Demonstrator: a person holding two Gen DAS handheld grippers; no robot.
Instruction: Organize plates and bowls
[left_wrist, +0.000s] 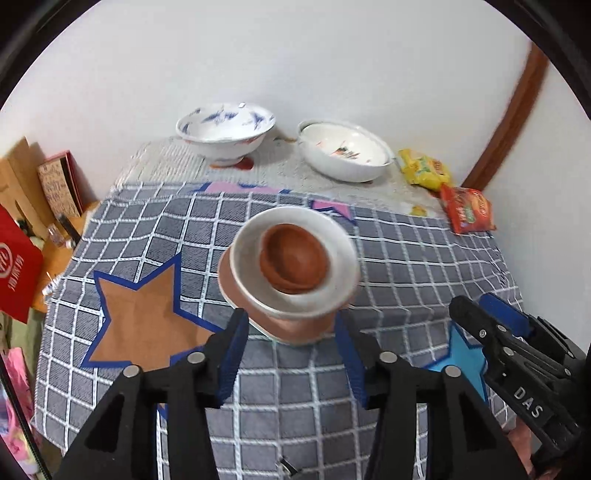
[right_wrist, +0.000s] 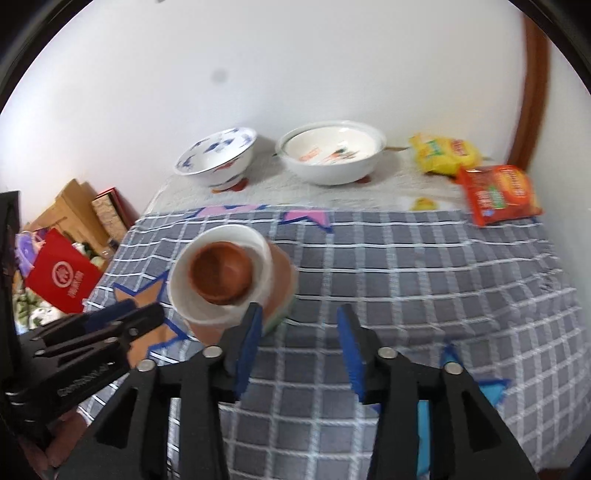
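Both grippers, left gripper (left_wrist: 291, 354) and right gripper (right_wrist: 299, 350), hang with jaws apart and empty above a checked cloth (left_wrist: 406, 266), where a brown bowl (left_wrist: 293, 260) sits nested in a white bowl (left_wrist: 332, 295) on stacked plates (left_wrist: 295, 330)

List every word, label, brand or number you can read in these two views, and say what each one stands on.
"DAS": white letters on the right gripper, seen from the left wrist view.
Left gripper: white lettering on its body, too blurred to read.
Red bag: white round logo and characters, unreadable.
Orange packet: print blurred.
Yellow packet: print blurred.
Box: script too small to read.
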